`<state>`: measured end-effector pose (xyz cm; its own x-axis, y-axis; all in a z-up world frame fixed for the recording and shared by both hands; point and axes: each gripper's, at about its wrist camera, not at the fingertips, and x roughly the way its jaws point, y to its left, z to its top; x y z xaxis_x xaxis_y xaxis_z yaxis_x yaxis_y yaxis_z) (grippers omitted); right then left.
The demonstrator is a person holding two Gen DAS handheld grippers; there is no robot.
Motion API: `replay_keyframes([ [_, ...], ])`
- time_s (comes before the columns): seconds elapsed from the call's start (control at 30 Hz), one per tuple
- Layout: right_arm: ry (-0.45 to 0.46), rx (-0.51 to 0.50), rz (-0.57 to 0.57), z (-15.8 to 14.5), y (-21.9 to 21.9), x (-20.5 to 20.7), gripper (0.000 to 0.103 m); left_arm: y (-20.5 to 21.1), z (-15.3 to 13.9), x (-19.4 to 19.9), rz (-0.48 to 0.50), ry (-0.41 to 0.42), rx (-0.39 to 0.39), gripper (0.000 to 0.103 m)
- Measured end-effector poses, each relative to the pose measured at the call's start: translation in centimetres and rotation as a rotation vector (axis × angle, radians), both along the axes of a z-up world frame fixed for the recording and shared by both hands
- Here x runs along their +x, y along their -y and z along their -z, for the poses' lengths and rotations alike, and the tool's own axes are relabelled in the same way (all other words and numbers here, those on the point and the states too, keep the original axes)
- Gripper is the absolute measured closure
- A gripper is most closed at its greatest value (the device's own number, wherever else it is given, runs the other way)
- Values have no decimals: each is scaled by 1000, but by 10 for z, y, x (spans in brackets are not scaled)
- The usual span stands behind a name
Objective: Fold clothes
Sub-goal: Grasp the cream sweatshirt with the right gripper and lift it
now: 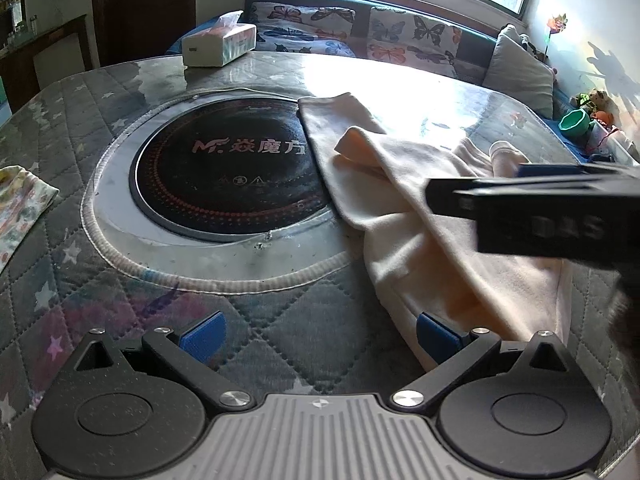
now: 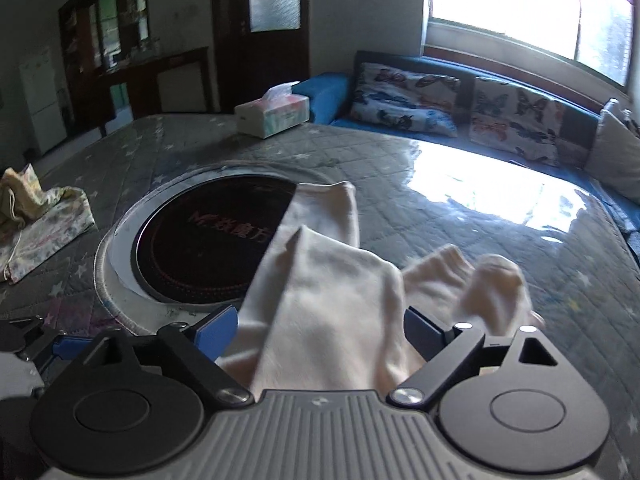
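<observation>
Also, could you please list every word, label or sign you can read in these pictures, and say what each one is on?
"焱魔方", after a stylised logo that looks like "M": on the round black cooktop set into the table.
Two small triangular warning signs with a round mark between them: on the cooktop, below the name; details too small to read.
"DAS": on the right gripper, blurred, probably part of a longer word.
Tissue box: print too small to read.

Cream garment (image 1: 404, 216), butterfly-print cushions (image 1: 304, 28)
</observation>
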<state>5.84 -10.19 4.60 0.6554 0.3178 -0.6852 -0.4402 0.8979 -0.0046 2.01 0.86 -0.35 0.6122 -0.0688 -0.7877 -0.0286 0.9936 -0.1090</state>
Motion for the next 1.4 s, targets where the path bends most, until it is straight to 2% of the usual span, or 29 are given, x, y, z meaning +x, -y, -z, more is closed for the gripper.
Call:
replay_keyframes([
  [0.17, -29, -50, -31, 13, -17, 19, 23, -1, 2, 4, 1, -5, -2, 0],
  [0.27, -48, -86, -47, 21, -23, 25, 32, -1, 2, 5, 3, -4, -6, 0],
  [0.4, -63, -108, -45, 25, -19, 30, 54, -3, 2, 6, 0, -1, -4, 0],
  [0.43, -64, -94, -41, 24, -15, 30, 56, -4, 2, 6, -1, -1, -4, 0],
  [0.5, -68, -62, -33, 21, -7, 31, 70, -4, 2, 7, -4, -1, -2, 0],
  [0.57, -69, -33, -22, 17, 1, 31, 77, -4, 1, 7, -5, 0, 0, 0],
  [0.6, -69, -19, -19, 16, 5, 31, 86, -4, 1, 7, -5, 1, 0, 0],
  [0.67, -69, 10, -7, 13, 13, 31, 88, -4, -1, 8, -6, 6, 2, 0],
  [0.7, -66, 21, 1, 11, 17, 30, 95, -4, -2, 8, -6, 9, 3, 0],
  [0.83, -100, 106, 31, 9, 34, 33, 99, -5, -2, 9, -10, 9, -1, 0],
  [1.13, 27, 146, 148, -12, 86, 10, 100, -5, -7, 16, -13, 27, 10, 0],
  [1.4, 104, 133, 347, -26, 172, -36, 100, 4, -13, 28, 18, 62, 25, 0],
])
